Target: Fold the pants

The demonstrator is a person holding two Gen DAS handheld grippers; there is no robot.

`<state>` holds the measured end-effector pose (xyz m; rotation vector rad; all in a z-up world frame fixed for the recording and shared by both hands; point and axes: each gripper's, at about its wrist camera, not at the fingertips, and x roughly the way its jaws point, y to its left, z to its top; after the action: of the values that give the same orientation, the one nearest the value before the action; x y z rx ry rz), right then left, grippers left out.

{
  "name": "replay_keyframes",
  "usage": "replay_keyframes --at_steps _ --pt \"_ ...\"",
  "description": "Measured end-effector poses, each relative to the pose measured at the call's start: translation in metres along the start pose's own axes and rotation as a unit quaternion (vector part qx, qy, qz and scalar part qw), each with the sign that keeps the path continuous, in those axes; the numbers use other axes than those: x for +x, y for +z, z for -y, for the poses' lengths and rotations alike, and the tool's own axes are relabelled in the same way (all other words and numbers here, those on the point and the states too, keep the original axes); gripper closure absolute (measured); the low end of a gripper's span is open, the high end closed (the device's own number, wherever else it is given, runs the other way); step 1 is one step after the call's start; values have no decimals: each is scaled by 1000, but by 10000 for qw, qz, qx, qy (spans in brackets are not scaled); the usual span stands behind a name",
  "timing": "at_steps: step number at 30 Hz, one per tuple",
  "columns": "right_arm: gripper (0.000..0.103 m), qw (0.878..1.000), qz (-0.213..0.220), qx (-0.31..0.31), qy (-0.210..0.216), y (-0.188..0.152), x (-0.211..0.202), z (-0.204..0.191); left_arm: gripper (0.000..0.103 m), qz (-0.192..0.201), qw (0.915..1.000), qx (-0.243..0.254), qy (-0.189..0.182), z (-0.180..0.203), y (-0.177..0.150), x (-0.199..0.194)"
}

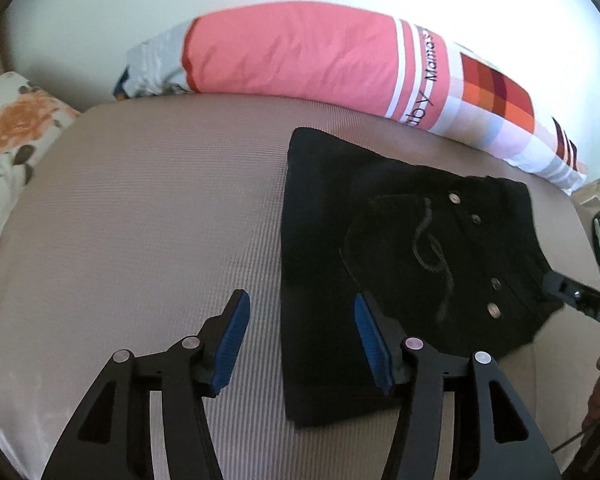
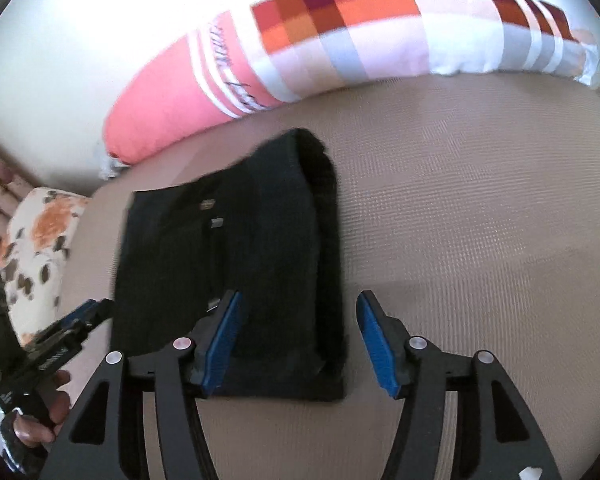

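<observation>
The black pants lie folded into a compact, roughly square stack on the tan bed. They sit ahead of the left gripper and a little to its right, with that gripper's right finger over the near left part of the cloth and its left finger over bare bed. From the right gripper, the stack is ahead and to its left: the left finger hangs over the near edge of the pants, the right finger over bare bed.

Both grippers stand about half open with nothing between the blue pads; neither has hold of anything.

Judging by the layers, the fold looks nearly or fully done. The cloth seems a heavy, denim-like weave, soft and limp rather than stiff, and thick where the layers pile up along the folded edge nearest the right gripper. It should not be slippery or fragile, but the stack will sag and open if lifted by 1 corner. The 4 metal studs and the seam are harder, bulkier spots. The best hold would be on the 2 near corners, pinching all layers together, 1 gripper at each side.

Beyond the pants a long pink and checked pillow lies against the wall.
</observation>
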<state>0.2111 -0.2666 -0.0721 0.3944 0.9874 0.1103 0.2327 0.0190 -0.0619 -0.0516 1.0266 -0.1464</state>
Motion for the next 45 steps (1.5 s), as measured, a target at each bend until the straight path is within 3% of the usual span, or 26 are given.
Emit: replay_keyframes --at_steps 8,12,18,31,45 --pt "30 9941 672 -743 -410 -45 -52 -52 44 394 9984 -55 396 4 -35 -52" --pt "28 9906 799 -986 -503 -70 -67 -71 44 539 9965 102 632 10 -55 -71" --pt "25 9866 993 -1151 -594 -97 -85 -86 44 631 9957 152 661 14 -85 -96" --pt "22 9807 1087 -1410 -803 -134 -89 -101 44 815 9927 144 882 22 -116 -121" --pt "19 9825 1007 -1379 -739 -140 -87 -102 44 816 9923 204 911 29 -122 -123"
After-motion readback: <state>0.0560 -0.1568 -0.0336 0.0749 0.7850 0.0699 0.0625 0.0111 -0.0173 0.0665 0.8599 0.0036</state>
